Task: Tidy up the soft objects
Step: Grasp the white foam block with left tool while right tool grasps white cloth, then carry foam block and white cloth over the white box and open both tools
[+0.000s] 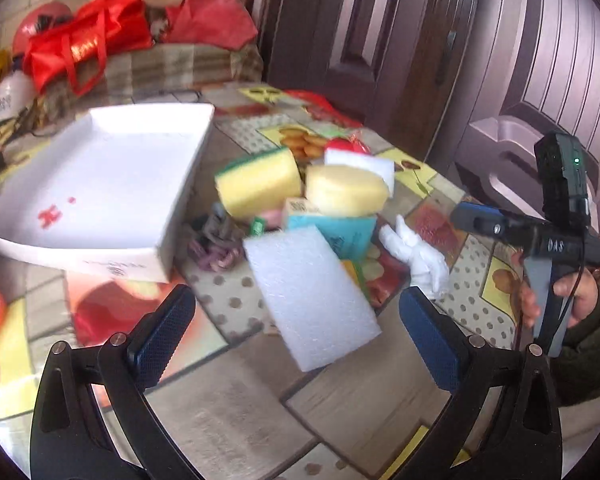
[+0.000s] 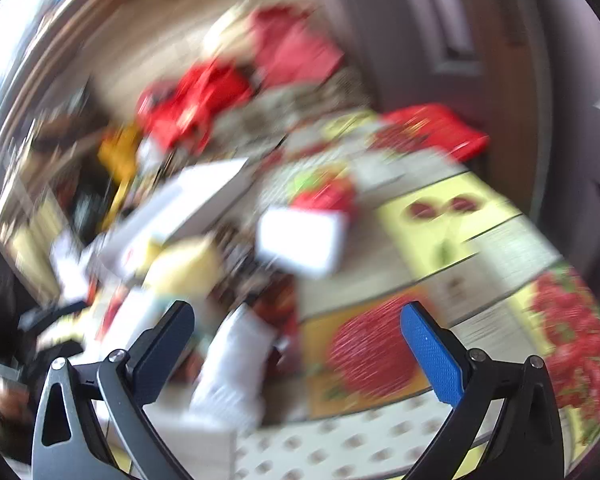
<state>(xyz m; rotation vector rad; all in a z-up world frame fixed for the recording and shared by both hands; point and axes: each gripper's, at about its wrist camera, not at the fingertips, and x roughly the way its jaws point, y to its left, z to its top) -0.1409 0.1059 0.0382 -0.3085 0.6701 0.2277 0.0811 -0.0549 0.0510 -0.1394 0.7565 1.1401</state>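
Foam pad (image 1: 312, 296), white, flat on counter (image 1: 228, 412), front of soft pile, just ahead of left gripper (image 1: 296, 344). Jaws spread wide, nothing held. Tip imo: straddle pad's short edges, squeeze gently, then lift over to white tray (image 1: 100, 176) beside it. Yellow sponge (image 1: 260, 188) stacked behind, don't knock. Right gripper (image 2: 298, 350) also spread, empty, view too blurry for more.

Left gripper (image 1: 296, 316) gapes wide — right gripper (image 2: 298, 328) too (blurred).

White foam pad (image 1: 312, 296) matt, fine-textured; tablecloth (image 1: 228, 412) glossy; tongs' pads (image 1: 162, 336) dimpled.
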